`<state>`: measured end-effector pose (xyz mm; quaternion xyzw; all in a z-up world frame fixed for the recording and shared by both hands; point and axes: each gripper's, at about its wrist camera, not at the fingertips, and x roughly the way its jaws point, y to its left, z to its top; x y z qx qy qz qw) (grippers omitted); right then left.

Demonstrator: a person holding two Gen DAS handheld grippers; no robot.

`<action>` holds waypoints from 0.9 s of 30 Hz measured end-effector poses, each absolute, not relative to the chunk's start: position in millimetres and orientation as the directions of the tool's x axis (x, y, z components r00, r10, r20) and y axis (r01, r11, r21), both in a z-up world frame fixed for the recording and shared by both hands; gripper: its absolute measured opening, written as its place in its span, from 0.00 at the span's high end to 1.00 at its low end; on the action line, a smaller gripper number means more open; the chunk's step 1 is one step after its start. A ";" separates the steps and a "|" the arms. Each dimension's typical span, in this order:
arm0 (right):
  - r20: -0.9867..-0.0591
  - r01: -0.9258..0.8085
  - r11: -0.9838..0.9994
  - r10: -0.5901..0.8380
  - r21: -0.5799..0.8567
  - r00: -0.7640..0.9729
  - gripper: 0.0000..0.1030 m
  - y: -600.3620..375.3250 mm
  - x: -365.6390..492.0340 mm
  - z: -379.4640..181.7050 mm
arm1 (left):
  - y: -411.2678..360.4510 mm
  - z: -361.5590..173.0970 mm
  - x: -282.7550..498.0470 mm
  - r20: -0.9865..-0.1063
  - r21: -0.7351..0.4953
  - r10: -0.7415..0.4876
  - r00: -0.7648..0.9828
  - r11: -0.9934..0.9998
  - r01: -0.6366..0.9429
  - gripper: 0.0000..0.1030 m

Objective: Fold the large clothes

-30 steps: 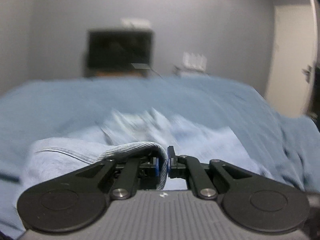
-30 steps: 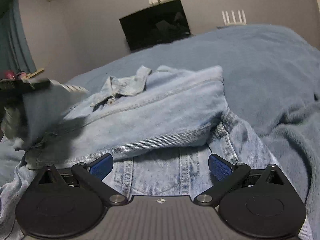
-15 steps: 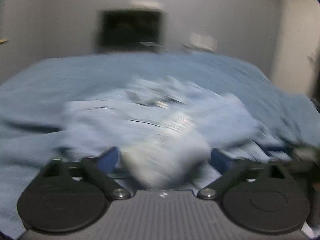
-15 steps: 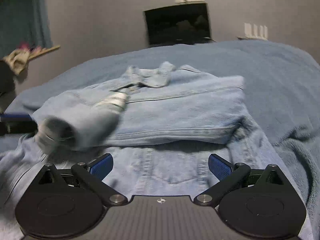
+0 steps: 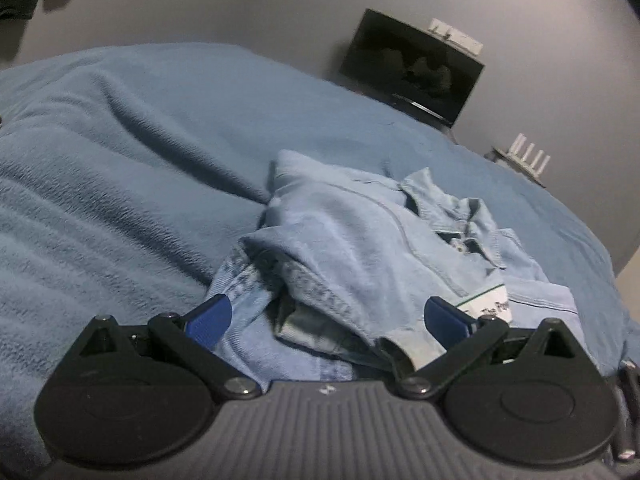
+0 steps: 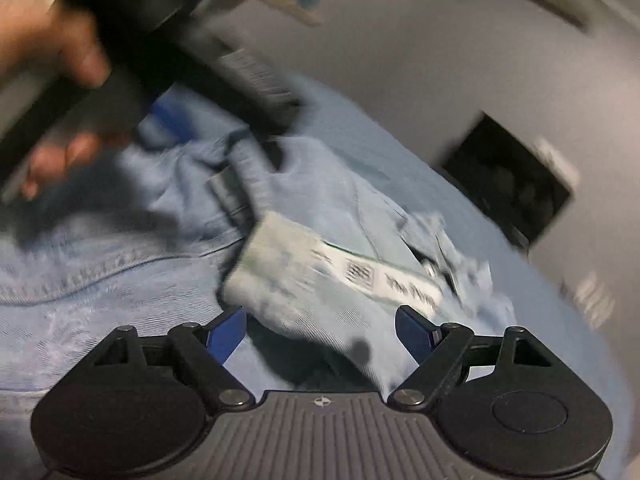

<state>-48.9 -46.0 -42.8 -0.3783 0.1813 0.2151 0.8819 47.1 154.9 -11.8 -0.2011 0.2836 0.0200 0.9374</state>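
One broad, fuzzy blue blanket (image 5: pixel 120 168) covers the bed and serves as the folding surface, and on it lies a pale blue denim jacket (image 5: pixel 360 240), bunched and partly folded, its collar (image 5: pixel 452 204) turned toward the grey wall where a dark flat screen (image 5: pixel 412 68) stands. Across the jacket's body rests a light sleeve with a white printed tag (image 6: pixel 384 276), apparently laid inward as one step of the fold. The left gripper (image 5: pixel 326 316) hovers low over the near edge of the jacket with its blue pads (image 5: pixel 210 316) spread as wide as they go and nothing between them pinched, so it looks free to choose a new hold. The right gripper (image 6: pixel 320 332) faces the sleeve end, its jaws closing with the cloth lying between the pads but not yet pressed, likely to take the sleeve. A person's hand (image 6: pixel 48 52) grips the other tool's handle, blurred, above the denim.
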 end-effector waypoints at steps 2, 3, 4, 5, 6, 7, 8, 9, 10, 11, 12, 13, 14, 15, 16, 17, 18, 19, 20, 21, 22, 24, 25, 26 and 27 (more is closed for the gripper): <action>-0.496 -0.511 0.535 0.187 -0.673 0.848 0.24 -25.8 -41.2 -55.2 | 157.1 -10.8 47.5 -0.530 -0.370 -0.079 0.844 0.917 -0.147 0.00; -0.502 -0.521 0.502 0.185 -0.691 0.845 0.40 -19.9 -37.6 -59.2 | 159.0 -10.9 48.8 -0.531 -0.377 -0.081 0.844 0.914 -0.150 0.00; -0.520 -0.537 0.494 0.187 -0.684 0.834 0.67 -16.8 -34.1 -59.9 | 160.5 -11.3 49.5 -0.532 -0.383 -0.081 0.843 0.911 -0.154 0.00; -0.539 -0.551 0.506 0.188 -0.664 0.821 0.75 -15.6 -30.1 -58.2 | 161.9 -11.7 50.1 -0.533 -0.389 -0.082 0.842 0.908 -0.158 0.00; -0.542 -0.555 0.544 0.203 -0.629 0.815 0.75 -17.8 -27.3 -52.3 | 163.4 -11.4 50.1 -0.531 -0.394 -0.083 0.843 0.905 -0.159 0.00; -0.529 -0.551 0.592 0.234 -0.588 0.816 0.77 -23.8 -26.8 -43.7 | 164.0 -11.2 50.0 -0.528 -0.397 -0.083 0.845 0.904 -0.160 0.00; -0.515 -0.545 0.628 0.255 -0.555 0.819 0.79 -30.8 -27.2 -36.0 | 164.3 -11.1 50.0 -0.525 -0.398 -0.081 0.847 0.903 -0.160 0.00; -0.493 -0.526 0.670 0.265 -0.524 0.829 0.82 -39.3 -26.8 -27.1 | 164.2 -11.4 50.5 -0.525 -0.398 -0.080 0.847 0.903 -0.161 0.00; -0.468 -0.501 0.708 0.267 -0.498 0.842 0.82 -49.5 -26.8 -18.5 | 164.1 -11.5 51.0 -0.525 -0.397 -0.080 0.847 0.904 -0.161 0.00; -0.441 -0.474 0.754 0.271 -0.455 0.856 0.82 -63.5 -25.7 -8.4 | 163.7 -12.0 51.6 -0.528 -0.396 -0.080 0.846 0.904 -0.162 0.00; -0.420 -0.447 0.796 0.270 -0.409 0.866 0.83 -78.4 -24.9 0.8 | 163.9 -12.0 51.5 -0.531 -0.393 -0.078 0.844 0.905 -0.164 0.00; -0.402 -0.416 0.831 0.261 -0.370 0.878 0.83 -91.8 -24.2 7.8 | 164.1 -11.9 51.4 -0.533 -0.392 -0.078 0.842 0.905 -0.165 0.00; -0.381 -0.371 0.873 0.241 -0.316 0.892 0.83 -110.9 -21.6 15.8 | 164.2 -11.9 51.3 -0.533 -0.392 -0.077 0.842 0.905 -0.165 0.00; -0.365 -0.325 0.907 0.217 -0.266 0.905 0.83 -130.9 -21.0 21.6 | 164.3 -11.5 51.2 -0.533 -0.391 -0.076 0.843 0.905 -0.166 0.00; -0.355 -0.267 0.942 0.183 -0.205 0.917 0.83 -153.1 -18.5 26.0 | 164.3 -11.4 51.3 -0.533 -0.390 -0.075 0.843 0.905 -0.167 0.00; -0.352 -0.213 0.965 0.149 -0.153 0.924 0.83 -171.7 -15.6 27.6 | 164.4 -11.6 51.3 -0.535 -0.389 -0.073 0.842 0.906 -0.168 0.00; -0.361 -0.155 0.983 0.112 -0.094 0.926 0.83 -192.4 -12.2 26.2 | 164.5 -11.9 51.9 -0.538 -0.386 -0.073 0.840 0.907 -0.169 0.00; -0.387 -0.111 0.993 0.090 -0.033 0.918 0.83 -212.4 -7.8 21.5 | 163.8 -12.4 52.8 -0.542 -0.382 -0.072 0.837 0.908 -0.170 0.00; -0.419 -0.075 0.997 0.079 0.026 0.904 0.83 -229.6 -3.2 14.8 | 163.0 -12.7 53.3 -0.546 -0.377 -0.069 0.835 0.910 -0.171 0.00; -0.454 -0.041 0.995 0.080 0.095 0.887 0.83 -247.2 1.3 5.8 | 161.9 -13.0 53.9 -0.549 -0.370 -0.066 0.833 0.913 -0.171 0.00; -0.481 -0.018 0.986 0.095 0.164 0.872 0.81 -261.8 4.5 -3.0 | 160.8 -13.4 54.3 -0.551 -0.363 -0.063 0.832 0.916 -0.171 0.00; -0.501 0.021 0.938 0.165 0.345 0.849 0.70 -291.5 7.6 -24.2 | 159.6 -14.1 54.5 -0.556 -0.352 -0.059 0.829 0.920 -0.171 0.00; -0.494 0.030 0.908 0.199 0.417 0.846 0.53 -301.5 4.9 -31.7 | 159.4 -14.2 54.4 -0.558 -0.348 -0.057 0.828 0.922 -0.171 0.00; -0.482 0.037 0.871 0.236 0.490 0.844 0.43 -311.2 6.0 -38.5 | 159.3 -14.3 54.4 -0.559 -0.345 -0.057 0.827 0.923 -0.170 0.00; -0.470 0.044 0.836 0.262 0.546 0.843 0.31 -318.7 6.6 -44.4 | 159.2 -14.4 54.4 -0.560 -0.343 -0.056 0.827 0.924 -0.170 0.00</action>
